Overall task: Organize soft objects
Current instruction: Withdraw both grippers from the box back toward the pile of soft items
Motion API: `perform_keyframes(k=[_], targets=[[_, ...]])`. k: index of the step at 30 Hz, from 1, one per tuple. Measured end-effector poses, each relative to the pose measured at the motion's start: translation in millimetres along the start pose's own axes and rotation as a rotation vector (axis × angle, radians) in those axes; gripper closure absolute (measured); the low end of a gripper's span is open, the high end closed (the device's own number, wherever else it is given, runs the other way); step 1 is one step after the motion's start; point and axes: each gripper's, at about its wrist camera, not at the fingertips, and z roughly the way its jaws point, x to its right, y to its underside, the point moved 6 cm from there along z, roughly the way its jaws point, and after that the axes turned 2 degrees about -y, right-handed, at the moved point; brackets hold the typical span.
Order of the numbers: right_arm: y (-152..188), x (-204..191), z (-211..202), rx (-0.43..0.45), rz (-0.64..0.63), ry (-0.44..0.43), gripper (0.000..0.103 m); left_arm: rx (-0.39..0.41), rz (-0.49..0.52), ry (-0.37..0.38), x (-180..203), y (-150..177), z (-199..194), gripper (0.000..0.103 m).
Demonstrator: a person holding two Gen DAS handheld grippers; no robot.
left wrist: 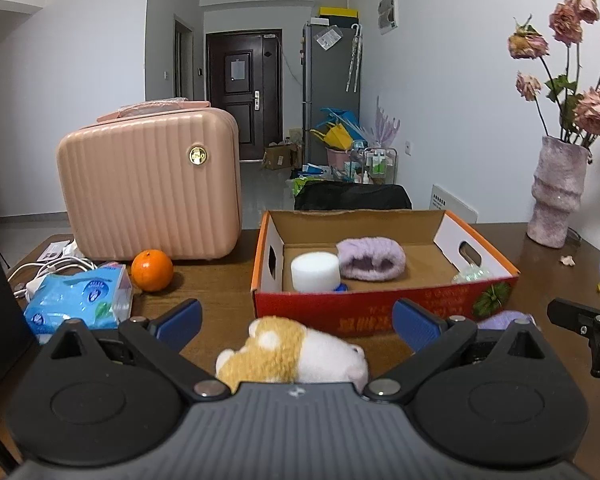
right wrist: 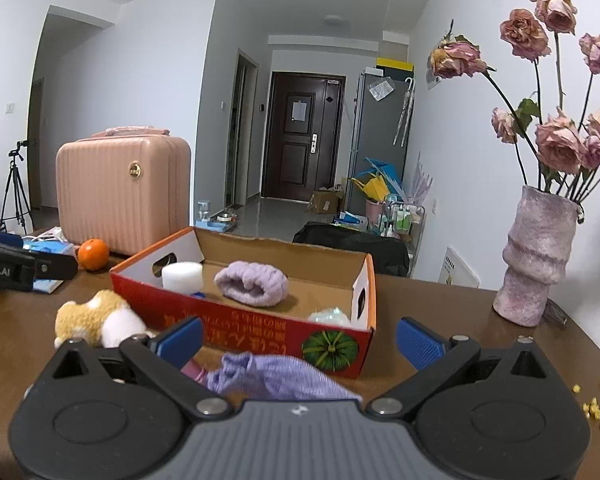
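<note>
A red cardboard box [left wrist: 384, 304] [right wrist: 260, 320] stands open on the brown table. Inside lie a white foam cylinder [left wrist: 315, 272] [right wrist: 182, 277], a fluffy lilac band [left wrist: 370, 259] [right wrist: 252, 283] and a pale green mesh puff [left wrist: 470, 274] [right wrist: 329, 316]. In front of the box lies a tan-and-white plush toy [left wrist: 288, 354] [right wrist: 96, 318], low between the fingers of my open left gripper [left wrist: 296, 326], untouched. A purple knitted pouch [right wrist: 268, 376] [left wrist: 504, 320] lies below my open right gripper [right wrist: 300, 338], whose blue pads stand wide apart.
A pink hard case [left wrist: 150, 184] [right wrist: 122, 200] stands at the back left, an orange [left wrist: 152, 271] [right wrist: 93, 255] and a blue tissue pack [left wrist: 80, 300] beside it. A vase of dried roses [left wrist: 556, 192] [right wrist: 536, 256] stands at the right. Yellow crumbs [right wrist: 594, 408] dot the table.
</note>
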Motion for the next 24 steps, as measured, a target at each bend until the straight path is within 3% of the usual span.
perform_keyframes(k=[24], targets=[[54,-12,-47,-0.06,0.007,-0.006,0.0,-0.095,-0.009,0.023,-4,64,-42,0.0]])
